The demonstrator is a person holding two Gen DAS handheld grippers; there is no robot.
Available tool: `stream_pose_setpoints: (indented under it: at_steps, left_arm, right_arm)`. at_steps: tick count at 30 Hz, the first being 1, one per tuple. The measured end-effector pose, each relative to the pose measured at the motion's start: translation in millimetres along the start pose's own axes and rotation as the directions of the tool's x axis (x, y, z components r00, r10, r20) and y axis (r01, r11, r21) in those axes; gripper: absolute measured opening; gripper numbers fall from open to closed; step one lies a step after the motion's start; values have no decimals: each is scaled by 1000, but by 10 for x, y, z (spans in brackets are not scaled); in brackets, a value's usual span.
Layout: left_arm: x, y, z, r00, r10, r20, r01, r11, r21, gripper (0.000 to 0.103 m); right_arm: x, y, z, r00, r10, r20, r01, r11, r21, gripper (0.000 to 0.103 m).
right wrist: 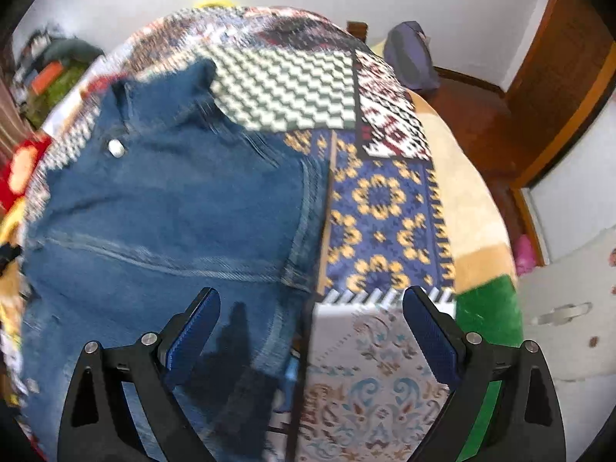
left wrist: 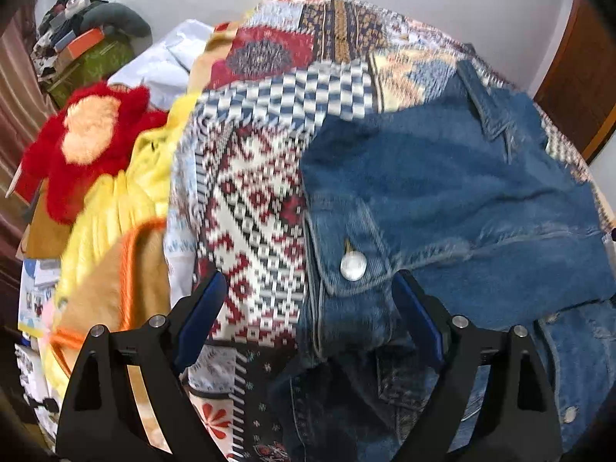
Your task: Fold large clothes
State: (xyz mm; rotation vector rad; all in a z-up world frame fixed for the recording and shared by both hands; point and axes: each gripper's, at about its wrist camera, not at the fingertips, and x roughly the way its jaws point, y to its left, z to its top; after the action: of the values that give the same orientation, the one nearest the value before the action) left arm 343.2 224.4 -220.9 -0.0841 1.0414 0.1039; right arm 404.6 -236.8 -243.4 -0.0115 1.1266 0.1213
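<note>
The left gripper [left wrist: 310, 288] hangs over the bed with its jaws spread wide, nothing clamped. Its left finger [left wrist: 204, 304], faced with a blue pad, stands over the patterned bedspread [left wrist: 254, 208], while the right finger [left wrist: 415, 308] stands over the denim jacket [left wrist: 442, 177]. Between them lies the jacket's left edge, where a buttoned flap with a silver button [left wrist: 353, 265] folds over. Whether either pad touches the cloth cannot be told; neither presses on it. Left of the bedspread lie a yellow fabric [left wrist: 115, 208] and a red plush toy [left wrist: 88, 142], with a cluttered pile [left wrist: 77, 38] by the wall beyond.

In the right wrist view, the denim jacket [right wrist: 165, 208] spreads flat across the left and middle of the bedspread [right wrist: 385, 208], collar toward the far wall, a silver button [right wrist: 116, 148] near its upper left. The right gripper [right wrist: 312, 304] is likewise released, jaws wide apart and gripping nothing. Its left finger [right wrist: 196, 323] stands over the jacket's lower part; its right finger [right wrist: 427, 323] stands over the bedspread's pale floral panel. The jacket's right seam edge runs down between the two. To the right a beige-and-green blanket [right wrist: 485, 269] borders the bedspread, and past it are the wooden floor [right wrist: 481, 115] and a door frame [right wrist: 569, 88].
</note>
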Motion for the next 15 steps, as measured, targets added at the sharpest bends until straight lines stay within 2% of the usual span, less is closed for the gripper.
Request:
stream_pose_setpoints:
  at_steps: [4, 7, 9, 15]
  left_arm:
    - [16, 55, 256, 1000, 2, 22, -2, 1000, -9, 94]
    - [184, 127, 432, 1000, -30, -1, 30, 999, -35, 94]
    - [360, 203, 527, 998, -58, -26, 56, 995, -84, 94]
    - [834, 309, 691, 985, -143, -92, 126, 977, -171, 94]
  right_arm:
    - [-4, 3, 190, 995, 100, 21, -101, 994, 52, 95]
    - [76, -31, 317, 989, 143, 22, -144, 985, 92, 92]
    - [158, -69, 371, 986, 163, 13, -164, 979, 118, 89]
    - [571, -214, 466, 966, 251, -64, -232, 948, 219, 66]
